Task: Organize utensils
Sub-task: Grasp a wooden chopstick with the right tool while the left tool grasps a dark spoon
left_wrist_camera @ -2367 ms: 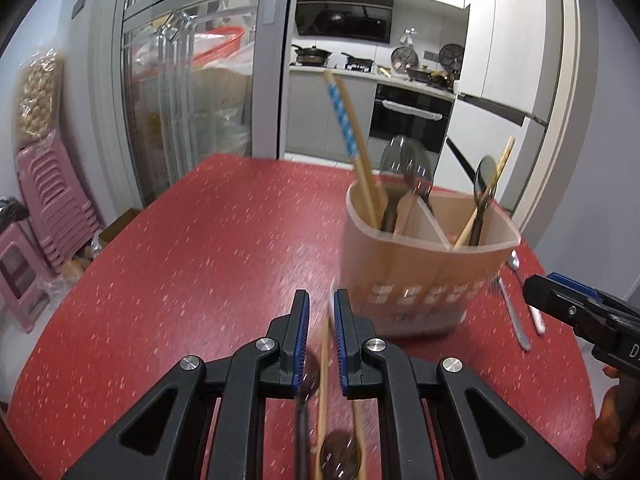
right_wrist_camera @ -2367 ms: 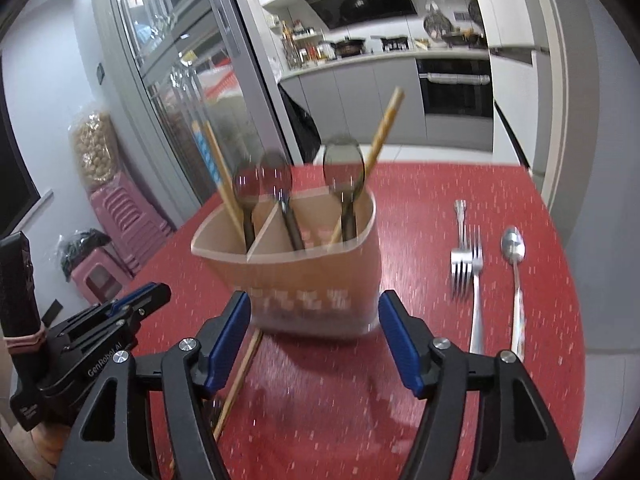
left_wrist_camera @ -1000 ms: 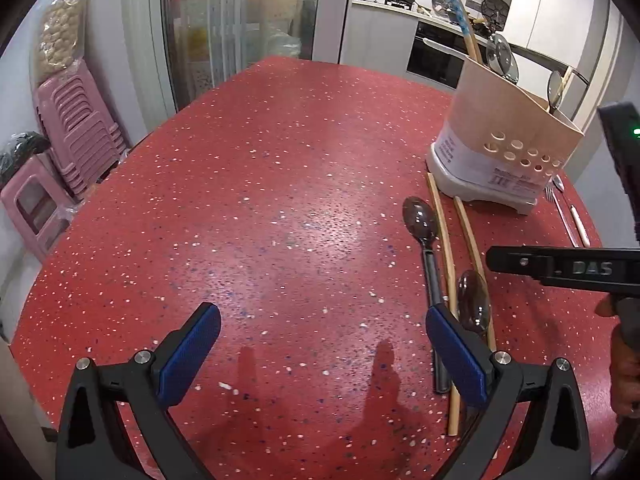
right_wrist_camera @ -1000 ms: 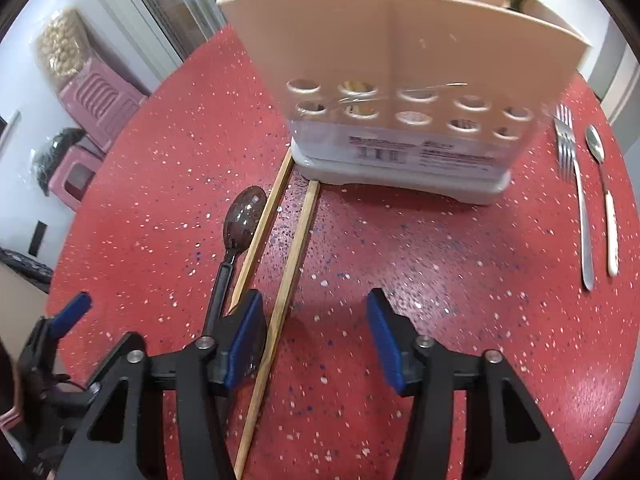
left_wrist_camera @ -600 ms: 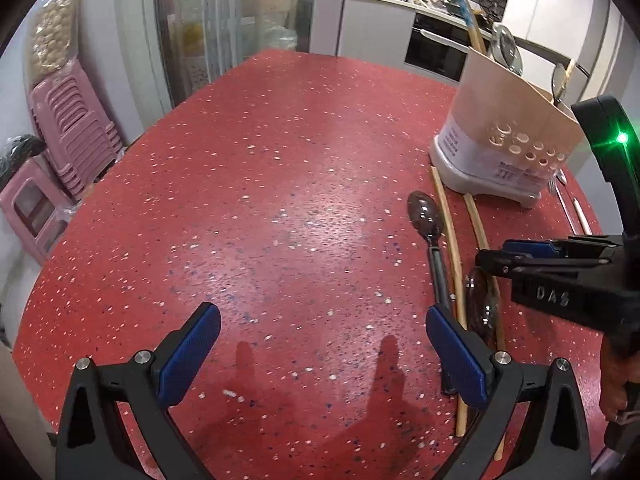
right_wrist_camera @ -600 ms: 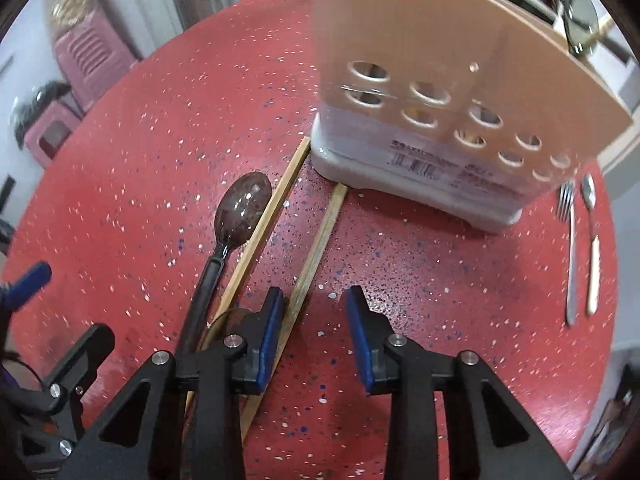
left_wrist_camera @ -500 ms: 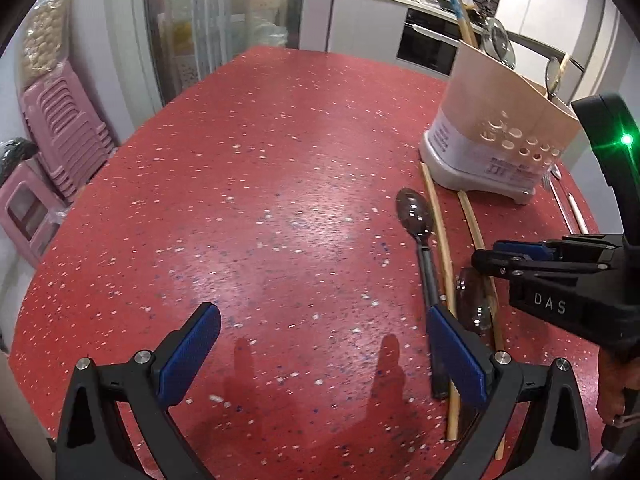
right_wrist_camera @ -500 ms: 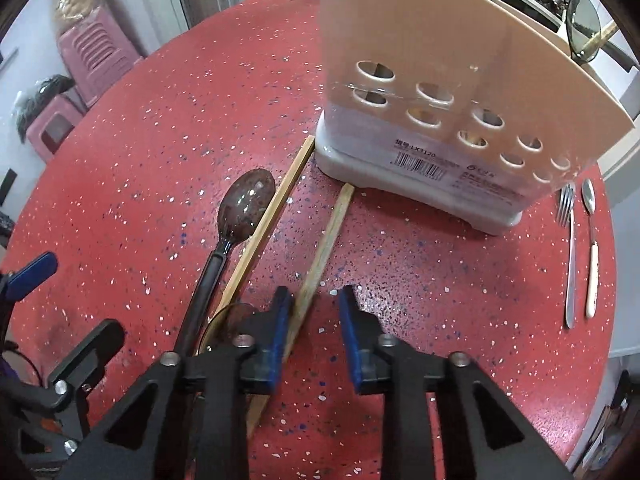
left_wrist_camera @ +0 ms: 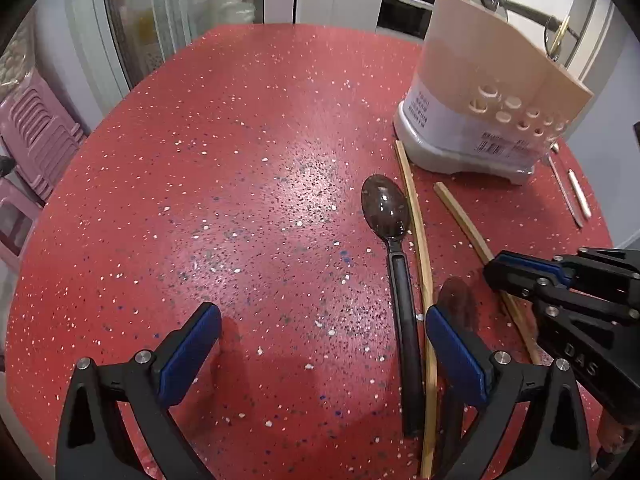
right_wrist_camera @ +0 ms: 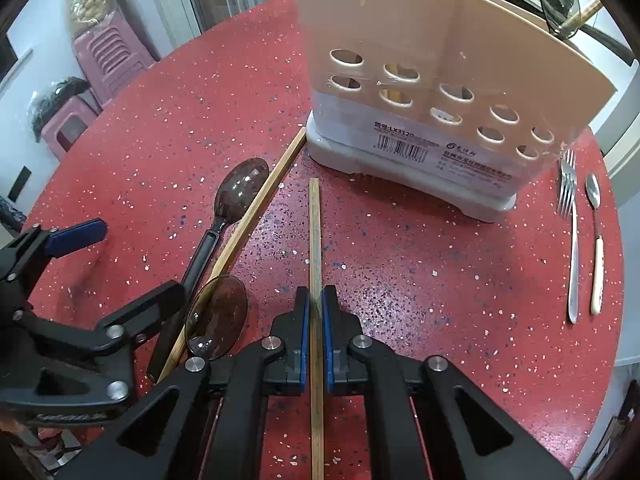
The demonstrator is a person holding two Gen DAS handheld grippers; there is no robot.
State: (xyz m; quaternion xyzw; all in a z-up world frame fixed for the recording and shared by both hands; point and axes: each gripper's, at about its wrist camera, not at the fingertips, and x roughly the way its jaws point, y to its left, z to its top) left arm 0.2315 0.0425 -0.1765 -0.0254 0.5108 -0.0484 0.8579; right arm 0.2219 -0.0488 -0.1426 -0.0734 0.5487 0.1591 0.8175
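Note:
A beige utensil holder (right_wrist_camera: pixel 432 80) stands on the red table (left_wrist_camera: pixel 240 160), with spoons and chopsticks in it. My right gripper (right_wrist_camera: pixel 315 300) is shut on a wooden chopstick (right_wrist_camera: pixel 315 232) that lies pointing at the holder; it also shows in the left wrist view (left_wrist_camera: pixel 464 220). A second chopstick (right_wrist_camera: pixel 256 208) and a dark spoon (right_wrist_camera: pixel 236 196) lie just left of it. Another dark spoon (right_wrist_camera: pixel 218 316) lies nearer. My left gripper (left_wrist_camera: pixel 320 344) is wide open and empty, above the table left of the spoon (left_wrist_camera: pixel 388 216).
A metal fork (right_wrist_camera: pixel 570 220) and a white-handled spoon (right_wrist_camera: pixel 596 232) lie right of the holder near the table's right edge. Pink stools (right_wrist_camera: pixel 108 60) stand on the floor beyond the left edge.
My right gripper has come down and closed on the right-hand chopstick. My left gripper let go, opened wide and drew back to the left.

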